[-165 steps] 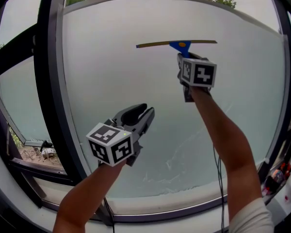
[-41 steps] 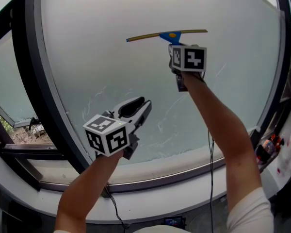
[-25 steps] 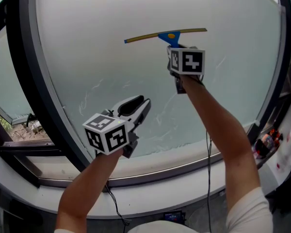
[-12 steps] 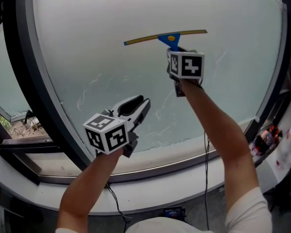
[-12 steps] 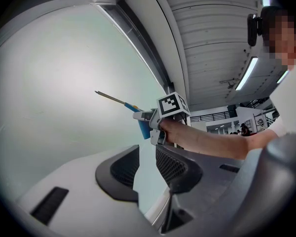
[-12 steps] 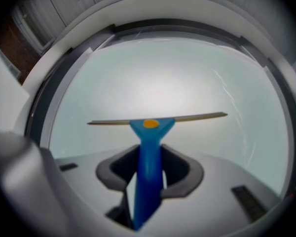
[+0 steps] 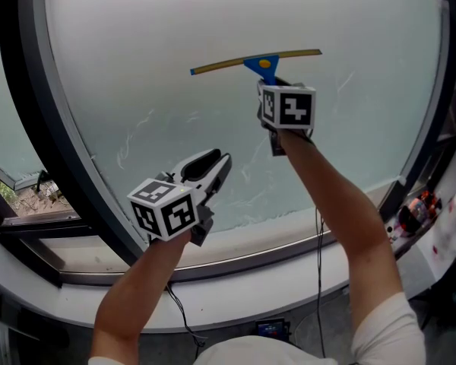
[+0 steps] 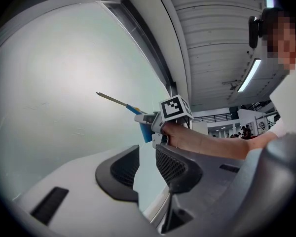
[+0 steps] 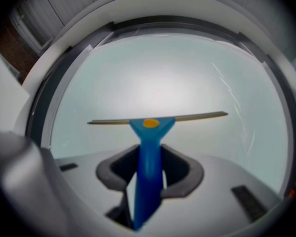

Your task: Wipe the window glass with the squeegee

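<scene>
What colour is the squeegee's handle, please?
Blue; the squeegee handle shows best in the right gripper view.

Window glass (image 7: 175, 29): smooth, hazy-matt look, faint smeary streaks low down. Frame (image 7: 57, 150): dark metal, satin. Squeegee (image 7: 260, 61): glossy blue plastic handle, dull brass-col. blade strip. Left gripper (image 7: 216, 158): matt grey plastic body; pads (image 8: 172, 164) black, mesh-textured.

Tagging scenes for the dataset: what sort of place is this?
Likely indoors in an office or commercial building, at a large window: glass in a dark frame, slatted ceiling, strip light.
</scene>
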Available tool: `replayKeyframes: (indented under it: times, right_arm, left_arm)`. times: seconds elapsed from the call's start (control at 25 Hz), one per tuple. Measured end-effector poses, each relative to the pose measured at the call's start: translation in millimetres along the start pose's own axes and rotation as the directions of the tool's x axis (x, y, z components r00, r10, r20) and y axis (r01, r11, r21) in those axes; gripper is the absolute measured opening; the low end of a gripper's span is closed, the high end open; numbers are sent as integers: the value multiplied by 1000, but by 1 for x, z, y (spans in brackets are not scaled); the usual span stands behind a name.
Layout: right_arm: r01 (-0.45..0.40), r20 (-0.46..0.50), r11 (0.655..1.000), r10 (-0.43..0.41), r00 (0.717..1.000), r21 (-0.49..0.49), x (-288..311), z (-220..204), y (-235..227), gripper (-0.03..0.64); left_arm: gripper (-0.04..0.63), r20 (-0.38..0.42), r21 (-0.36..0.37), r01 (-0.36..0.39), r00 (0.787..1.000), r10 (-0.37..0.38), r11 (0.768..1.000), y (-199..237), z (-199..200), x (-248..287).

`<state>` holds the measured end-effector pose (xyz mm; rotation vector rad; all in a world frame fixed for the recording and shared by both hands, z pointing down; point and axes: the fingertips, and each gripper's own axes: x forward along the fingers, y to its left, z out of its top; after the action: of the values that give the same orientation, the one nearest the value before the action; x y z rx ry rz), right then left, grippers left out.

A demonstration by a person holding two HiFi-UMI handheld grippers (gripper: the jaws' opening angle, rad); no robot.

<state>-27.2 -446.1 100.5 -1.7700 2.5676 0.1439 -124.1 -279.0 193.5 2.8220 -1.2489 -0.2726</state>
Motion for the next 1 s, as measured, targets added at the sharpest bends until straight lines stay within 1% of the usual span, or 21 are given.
replayKeyframes:
  times: [0.36,1.0]
  right_arm:
    - [-5,-24,1000,5,1000,12,-4,-23,3,146]
    - [-8,-73,1000,10,997,26,-8,-67,7,146]
  left_arm:
    - [126,-10,-16,-4,1000,4,1000,2,-11,-2]
    - [127,-29,-66,-21,999,19,998,8,-39,-9]
